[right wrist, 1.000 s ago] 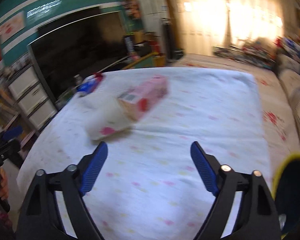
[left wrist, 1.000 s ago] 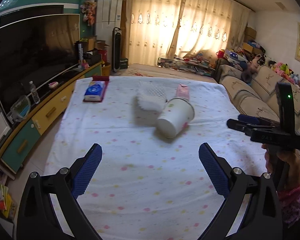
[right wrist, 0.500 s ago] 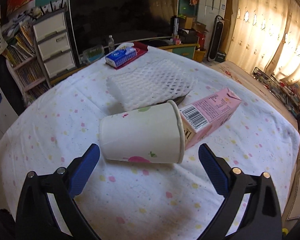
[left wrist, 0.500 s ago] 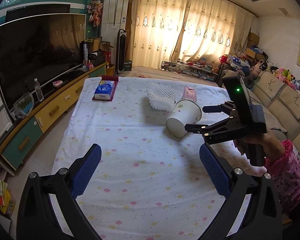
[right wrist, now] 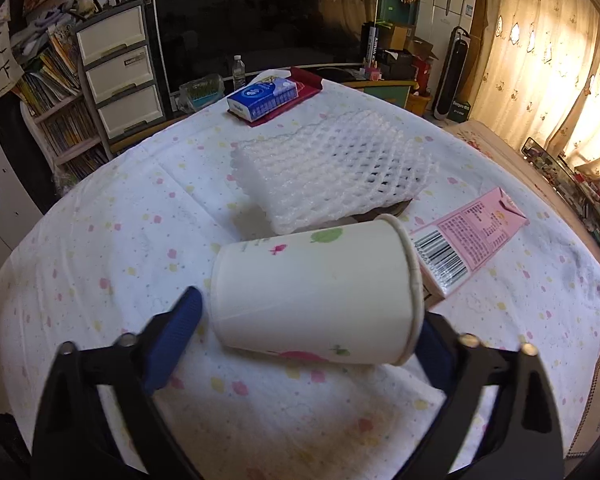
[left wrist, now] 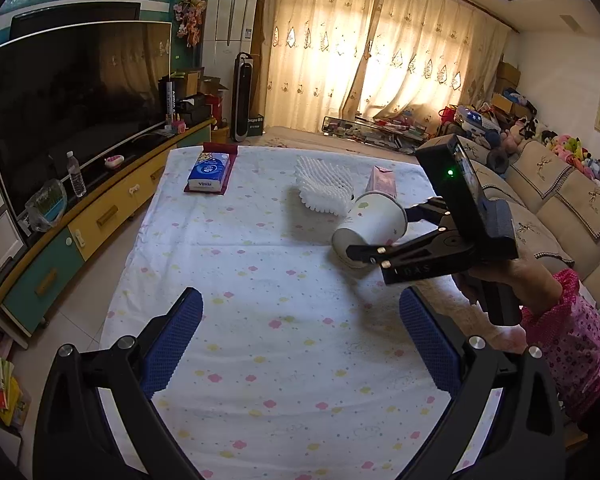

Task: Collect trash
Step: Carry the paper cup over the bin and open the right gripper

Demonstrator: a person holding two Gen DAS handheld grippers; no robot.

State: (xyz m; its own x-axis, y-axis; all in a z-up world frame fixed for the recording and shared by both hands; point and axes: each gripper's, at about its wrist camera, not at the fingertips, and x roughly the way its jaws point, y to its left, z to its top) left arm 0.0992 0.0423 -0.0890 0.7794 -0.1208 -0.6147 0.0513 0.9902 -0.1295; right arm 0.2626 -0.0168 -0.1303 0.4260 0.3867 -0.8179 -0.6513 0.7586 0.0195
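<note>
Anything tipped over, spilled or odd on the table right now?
The paper cup lies on its side between the open right gripper's fingers, rim against the toppled pink carton. No spill shows. The white foam net sits crumpled behind them.

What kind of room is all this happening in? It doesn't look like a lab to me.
Most likely a family living room: a big television on a long cabinet, a sofa lined with stuffed toys, and curtained windows. The work goes on at a cloth-covered table.
</note>
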